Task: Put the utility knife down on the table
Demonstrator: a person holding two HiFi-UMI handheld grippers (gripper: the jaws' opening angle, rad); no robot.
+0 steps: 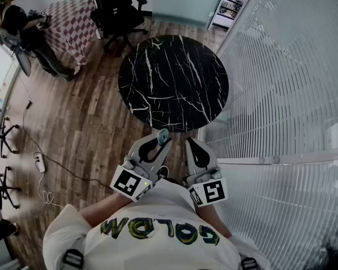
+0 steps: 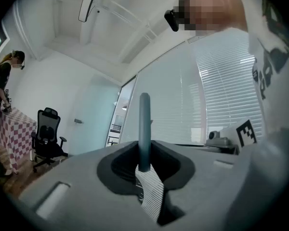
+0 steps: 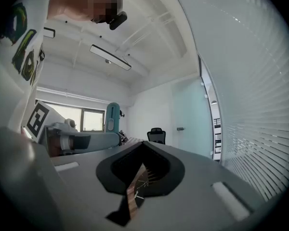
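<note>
A teal utility knife (image 1: 163, 135) stands upright between the jaws of my left gripper (image 1: 159, 140), which is shut on it. In the left gripper view the knife (image 2: 144, 129) rises straight out of the closed jaws of that gripper (image 2: 145, 166). My right gripper (image 1: 194, 146) is held beside it, shut, with nothing in it; its own view shows only a thin slit between the jaws (image 3: 137, 189). That view also catches the knife (image 3: 112, 118) off to the left. Both grippers hover over the wood floor, just short of the near edge of a round black marble table (image 1: 174, 83).
White blinds (image 1: 281, 94) run along the right side, close to the table. A black office chair (image 1: 115, 10) and a table with a checked cloth (image 1: 70, 21) stand beyond. A person (image 1: 22, 27) stands at far left. Cables (image 1: 42, 167) lie on the floor at left.
</note>
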